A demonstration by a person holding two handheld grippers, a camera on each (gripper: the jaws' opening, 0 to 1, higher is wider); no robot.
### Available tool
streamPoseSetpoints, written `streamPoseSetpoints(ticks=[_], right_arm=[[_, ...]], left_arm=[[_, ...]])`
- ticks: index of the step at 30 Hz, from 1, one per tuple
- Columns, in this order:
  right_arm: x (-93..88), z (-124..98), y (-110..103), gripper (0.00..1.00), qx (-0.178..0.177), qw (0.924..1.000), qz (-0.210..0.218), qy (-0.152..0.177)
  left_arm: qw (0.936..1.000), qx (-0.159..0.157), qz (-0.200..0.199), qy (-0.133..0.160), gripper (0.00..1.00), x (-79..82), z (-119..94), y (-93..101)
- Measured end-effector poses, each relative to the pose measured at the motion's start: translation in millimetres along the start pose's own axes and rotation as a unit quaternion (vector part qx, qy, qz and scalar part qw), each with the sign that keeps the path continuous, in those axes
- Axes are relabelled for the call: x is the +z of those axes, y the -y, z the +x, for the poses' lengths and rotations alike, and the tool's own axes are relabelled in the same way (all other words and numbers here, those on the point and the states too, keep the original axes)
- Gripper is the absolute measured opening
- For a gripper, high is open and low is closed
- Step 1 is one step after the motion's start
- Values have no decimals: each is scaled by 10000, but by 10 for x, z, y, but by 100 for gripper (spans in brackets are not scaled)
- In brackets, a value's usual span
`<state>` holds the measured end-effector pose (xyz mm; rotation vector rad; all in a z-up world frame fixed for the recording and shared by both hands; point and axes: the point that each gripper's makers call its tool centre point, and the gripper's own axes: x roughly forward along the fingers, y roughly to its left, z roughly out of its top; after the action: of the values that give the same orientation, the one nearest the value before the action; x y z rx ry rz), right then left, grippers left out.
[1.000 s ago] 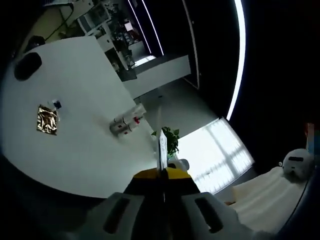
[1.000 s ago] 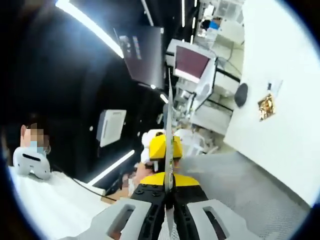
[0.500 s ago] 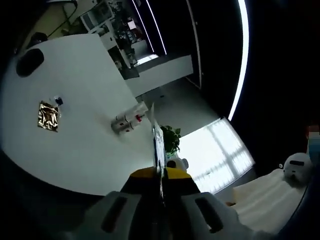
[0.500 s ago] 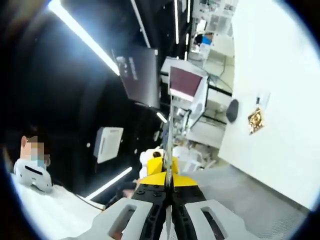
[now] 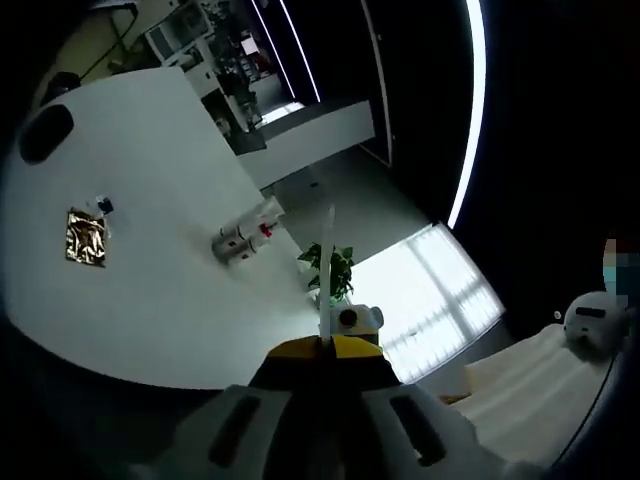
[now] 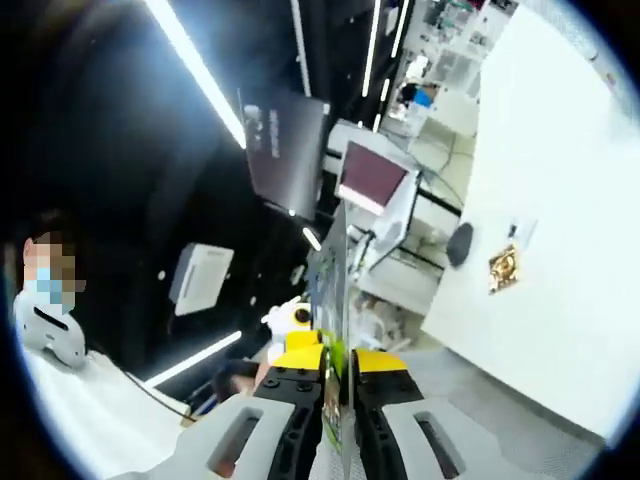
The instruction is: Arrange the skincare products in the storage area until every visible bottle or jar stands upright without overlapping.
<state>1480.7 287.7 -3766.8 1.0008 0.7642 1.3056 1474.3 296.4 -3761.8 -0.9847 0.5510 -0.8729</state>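
Note:
Two white skincare bottles [image 5: 245,232] lie on their sides, close together, near the far edge of a white table [image 5: 150,300] in the left gripper view. My left gripper [image 5: 329,235] is held off the table beyond that edge, its jaws pressed together with nothing between them. In the right gripper view the same table [image 6: 560,300] is at the right, and I cannot make out the bottles there. My right gripper [image 6: 334,250] is raised well away from the table, its jaws parted by a narrow slit and holding nothing.
A gold foil packet [image 5: 85,237] [image 6: 502,268], a small tag [image 5: 103,204] and a dark round object [image 5: 45,130] [image 6: 460,243] lie on the table. A potted plant [image 5: 330,270] stands past the table. A person wearing a headset [image 5: 595,320] is nearby, and monitors [image 6: 372,178] stand behind.
Both views have swung a little with the hands. The right gripper's jaws, pressed flat together before, now stand slightly apart. The bottles have not moved.

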Motion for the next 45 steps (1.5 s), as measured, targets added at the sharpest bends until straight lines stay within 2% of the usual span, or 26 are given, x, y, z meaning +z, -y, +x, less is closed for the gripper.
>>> streamPoseSetpoints(ticks=[1, 2, 5, 8, 11, 15, 19, 22, 25, 30, 34, 37, 45], right_arm=[[12, -10, -37, 2, 93, 10000, 6, 21], [24, -19, -74, 1, 186, 9998, 12, 42], [50, -6, -46, 1, -64, 9998, -100, 182], [135, -8, -63, 1, 42, 9985, 208, 510], [124, -8, -69, 1, 114, 9981, 301, 517], [109, -22, -63, 3, -14, 9989, 50, 476], [128, -69, -52, 19, -216, 9981, -198, 544], [109, -101, -80, 20, -348, 9973, -434, 481], [70, -145, -50, 21, -679, 9937, -839, 309], [73, -244, 4, 28, -1236, 9796, -1578, 123], [63, -325, 73, 31, -1624, 9639, -2110, -92], [93, -360, 102, 31, -1811, 9516, -2478, -120], [178, -375, 210, 38, -2201, 9294, -2963, -44]], left_arm=[[10000, 53, 25, -24, 0, -8, 7, -17], [9999, 106, 49, -47, 0, -16, 14, -35], [9999, 63, 123, 48, 0, 19, 16, -8], [9996, -8, 61, 263, 0, 85, -34, 4], [9992, -173, 48, 364, 0, 109, -67, 56], [9993, -93, 14, 359, 0, 110, -68, 17], [9988, -59, -107, 478, 0, 151, -96, -17], [9975, -91, -263, 656, 0, 206, -135, -28], [9969, -61, -322, 716, 0, 215, -150, -45], [9975, 13, -342, 620, 0, 164, -143, -73], [9973, 84, -348, 643, 0, 170, -139, -91], [9968, 94, -375, 696, 0, 185, -149, -99], [9971, 225, -395, 604, 0, 156, -139, -152]])
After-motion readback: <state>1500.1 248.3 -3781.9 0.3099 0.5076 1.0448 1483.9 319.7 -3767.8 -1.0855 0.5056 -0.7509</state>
